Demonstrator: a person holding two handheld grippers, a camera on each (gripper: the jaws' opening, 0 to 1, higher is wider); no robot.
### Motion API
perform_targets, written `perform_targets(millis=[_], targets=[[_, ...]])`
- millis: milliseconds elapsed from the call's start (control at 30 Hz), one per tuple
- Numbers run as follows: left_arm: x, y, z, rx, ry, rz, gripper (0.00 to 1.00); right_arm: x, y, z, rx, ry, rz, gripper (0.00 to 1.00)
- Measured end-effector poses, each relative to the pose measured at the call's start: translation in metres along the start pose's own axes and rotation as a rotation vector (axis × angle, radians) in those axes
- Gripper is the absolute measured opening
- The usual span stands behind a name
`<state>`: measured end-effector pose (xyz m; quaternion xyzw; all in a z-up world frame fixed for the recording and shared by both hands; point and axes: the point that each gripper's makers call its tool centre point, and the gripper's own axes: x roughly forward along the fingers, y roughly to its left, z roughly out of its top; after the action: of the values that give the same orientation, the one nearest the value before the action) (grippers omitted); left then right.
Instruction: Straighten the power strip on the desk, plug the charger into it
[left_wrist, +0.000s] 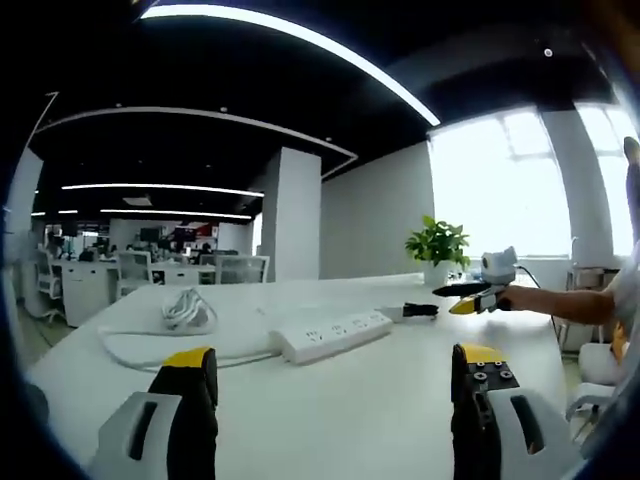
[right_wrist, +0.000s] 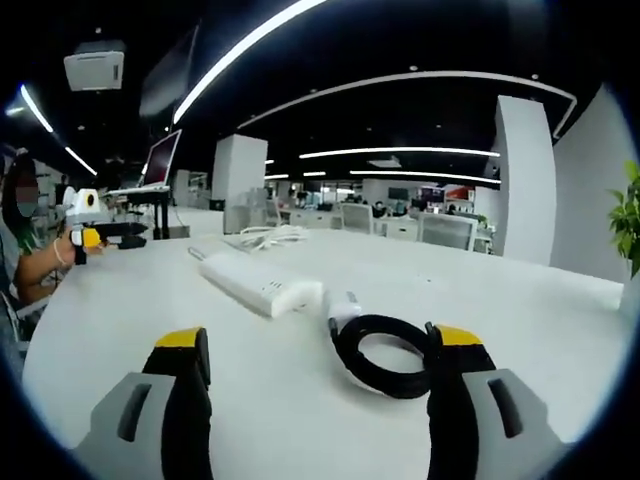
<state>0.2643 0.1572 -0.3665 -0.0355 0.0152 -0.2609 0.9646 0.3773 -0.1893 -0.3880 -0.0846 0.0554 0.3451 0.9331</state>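
white power strip (left_wrist: 332, 335) on desk (left_wrist: 380, 410), charger (right_wrist: 345, 312) with coiled black cable (right_wrist: 385, 355) beside.
left gripper (left_wrist: 335, 385) and right gripper (right_wrist: 320, 365) jaws spread, holding nothing; strip's cord possibly bundled behind.

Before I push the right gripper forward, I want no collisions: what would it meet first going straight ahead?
Probably the coiled black charger cable lying between the open right gripper jaws, its white plug behind; depth is uncertain.
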Motion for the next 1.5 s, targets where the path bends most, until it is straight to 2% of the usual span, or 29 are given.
perform_targets(millis=[100, 167, 267, 433, 600, 767, 867, 1033, 1200, 1500], targets=[[0.000, -0.005, -0.001, 0.011, 0.007, -0.009, 0.99, 0.005, -0.002, -0.005, -0.015, 0.044, 0.026, 0.83], [0.000, -0.009, -0.001, 0.004, 0.011, -0.026, 0.99, 0.008, 0.001, -0.011, -0.004, 0.090, 0.077, 0.80], [0.000, -0.012, 0.000, -0.012, 0.003, -0.034, 0.99, 0.014, 0.000, -0.011, -0.035, 0.118, 0.098, 0.80], [-0.001, -0.017, 0.000, -0.029, -0.004, -0.037, 0.99, 0.021, -0.005, -0.013, -0.054, 0.169, 0.120, 0.77], [-0.001, -0.020, 0.000, -0.032, -0.005, -0.044, 0.99, 0.028, -0.010, -0.020, -0.094, 0.261, 0.146, 0.74], [-0.001, -0.023, 0.002, -0.031, -0.012, -0.052, 0.99, 0.034, -0.015, -0.019, -0.097, 0.318, 0.158, 0.66], [-0.002, -0.023, 0.003, -0.032, -0.016, -0.054, 0.99, 0.036, -0.017, -0.019, -0.101, 0.343, 0.165, 0.61], [-0.003, -0.021, 0.003, -0.036, -0.020, -0.050, 0.99, 0.035, -0.018, -0.030, -0.137, 0.461, 0.194, 0.52], [-0.005, -0.019, 0.004, -0.038, -0.024, -0.046, 0.99, 0.035, -0.013, -0.028, -0.160, 0.508, 0.214, 0.42], [-0.007, -0.021, 0.003, -0.039, -0.021, -0.052, 0.99, 0.030, -0.007, -0.031, -0.166, 0.627, 0.256, 0.33]])
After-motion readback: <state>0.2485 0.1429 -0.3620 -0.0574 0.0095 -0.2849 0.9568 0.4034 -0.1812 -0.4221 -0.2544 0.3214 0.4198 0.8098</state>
